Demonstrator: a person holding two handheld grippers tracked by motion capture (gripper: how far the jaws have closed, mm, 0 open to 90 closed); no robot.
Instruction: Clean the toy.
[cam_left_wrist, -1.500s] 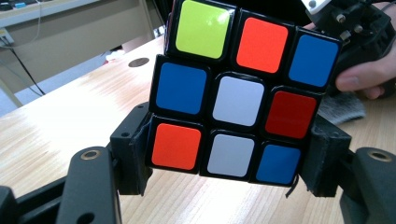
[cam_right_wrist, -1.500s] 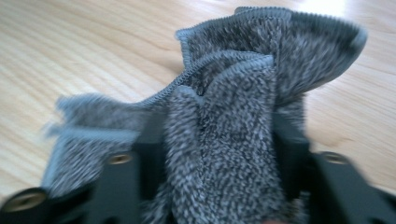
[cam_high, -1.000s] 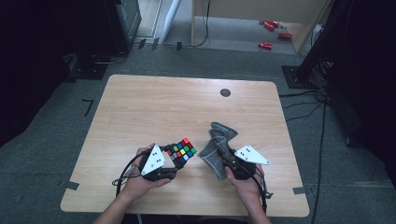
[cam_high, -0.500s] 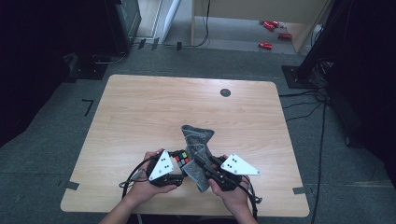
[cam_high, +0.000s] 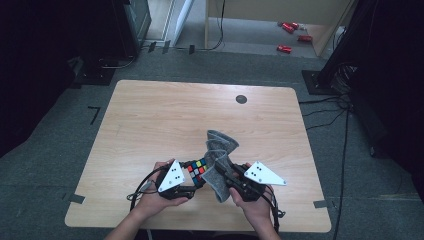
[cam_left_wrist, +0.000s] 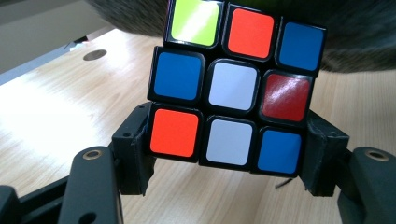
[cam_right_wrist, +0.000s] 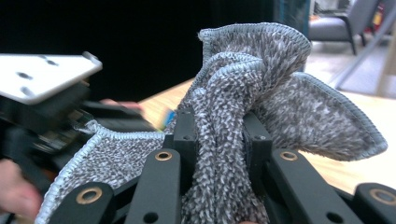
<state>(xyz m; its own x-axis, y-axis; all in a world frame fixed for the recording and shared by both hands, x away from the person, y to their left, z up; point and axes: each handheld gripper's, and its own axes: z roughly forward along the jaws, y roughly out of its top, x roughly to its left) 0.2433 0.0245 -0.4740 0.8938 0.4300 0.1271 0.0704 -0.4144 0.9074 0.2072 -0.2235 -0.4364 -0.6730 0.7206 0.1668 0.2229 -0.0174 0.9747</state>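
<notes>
A colour puzzle cube (cam_left_wrist: 233, 88) sits clamped between the jaws of my left gripper (cam_left_wrist: 224, 154), its face of blue, white, red, orange and green squares turned to the camera. In the high view the cube (cam_high: 196, 168) is near the table's front edge, held by the left gripper (cam_high: 192, 177). My right gripper (cam_right_wrist: 217, 135) is shut on a bunched grey knitted cloth (cam_right_wrist: 261, 88). Seen from above, the cloth (cam_high: 218, 160) stands up from the right gripper (cam_high: 227, 176) and lies against the cube's right side.
The light wooden table (cam_high: 165, 120) has a round black grommet (cam_high: 241, 99) near its back edge. Dark equipment stands on the floor to the left and right, and red objects (cam_high: 290, 30) lie on the floor behind.
My right gripper has carried the cloth leftward, from beside the cube to against it. The left hand has shifted slightly right with the cube.
</notes>
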